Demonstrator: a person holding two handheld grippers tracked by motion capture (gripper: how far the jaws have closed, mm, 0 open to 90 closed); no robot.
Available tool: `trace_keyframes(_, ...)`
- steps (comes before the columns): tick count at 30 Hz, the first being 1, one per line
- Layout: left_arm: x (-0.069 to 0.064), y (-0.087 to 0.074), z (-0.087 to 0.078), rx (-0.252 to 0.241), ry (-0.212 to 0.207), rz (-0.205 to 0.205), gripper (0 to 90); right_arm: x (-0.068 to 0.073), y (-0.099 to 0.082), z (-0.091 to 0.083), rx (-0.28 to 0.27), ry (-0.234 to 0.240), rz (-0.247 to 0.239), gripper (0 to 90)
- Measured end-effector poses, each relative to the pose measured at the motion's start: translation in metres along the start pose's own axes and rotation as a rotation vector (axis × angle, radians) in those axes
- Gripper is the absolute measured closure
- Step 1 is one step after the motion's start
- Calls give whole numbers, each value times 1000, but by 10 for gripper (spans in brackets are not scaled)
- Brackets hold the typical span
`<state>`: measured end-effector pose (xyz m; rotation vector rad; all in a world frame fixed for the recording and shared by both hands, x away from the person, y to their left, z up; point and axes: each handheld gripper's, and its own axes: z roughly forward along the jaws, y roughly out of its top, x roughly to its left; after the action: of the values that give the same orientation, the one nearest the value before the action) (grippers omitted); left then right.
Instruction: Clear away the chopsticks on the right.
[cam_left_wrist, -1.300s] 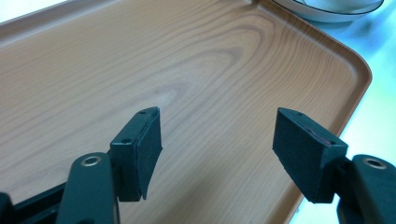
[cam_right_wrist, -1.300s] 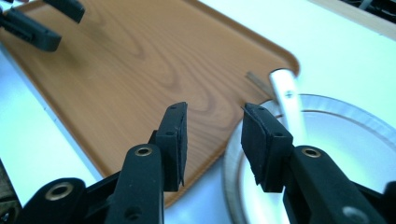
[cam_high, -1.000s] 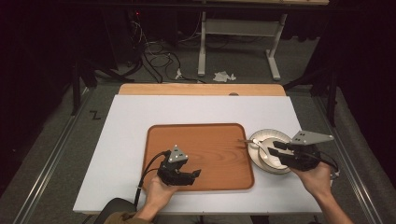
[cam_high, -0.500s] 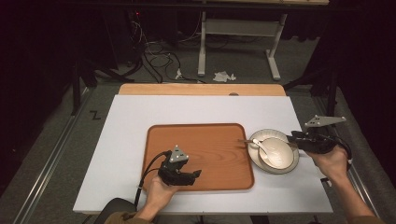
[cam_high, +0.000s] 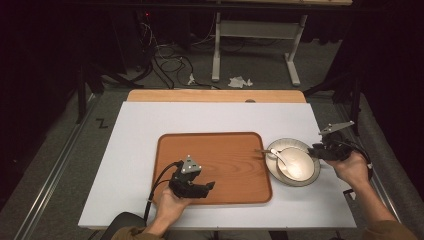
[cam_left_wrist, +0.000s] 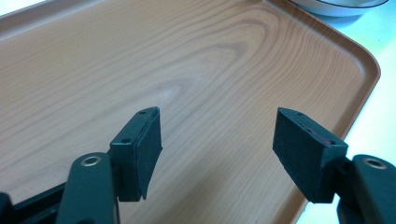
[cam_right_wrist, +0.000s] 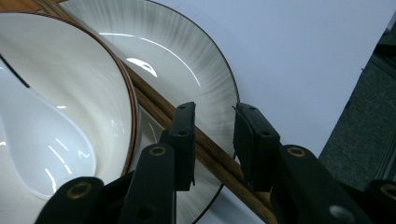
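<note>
2 wooden chopsticks lie across the plate near the desk's right edge, beside the bowl. Right gripper straddles them, jaws narrow and just closing, pads not pressing. Left gripper stands wide over the tray's front edge.

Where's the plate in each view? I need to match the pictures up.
High view: plate right of the tray, under the bowl.
Left gripper view: its rim at the top right corner.
Right gripper view: plate centre, beneath the jaws.
Shared landmark: the white tabletop.
</note>
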<state>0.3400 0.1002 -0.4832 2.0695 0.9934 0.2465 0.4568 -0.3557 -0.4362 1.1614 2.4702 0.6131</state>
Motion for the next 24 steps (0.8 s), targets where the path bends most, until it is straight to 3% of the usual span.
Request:
trace_keyframes(7,0,0,0,2,2,3,326,-5,0,8,44,2,13,699)
trace_keyframes(24,0,0,0,4,2,7,327,-5,10,18,74,21,5,674)
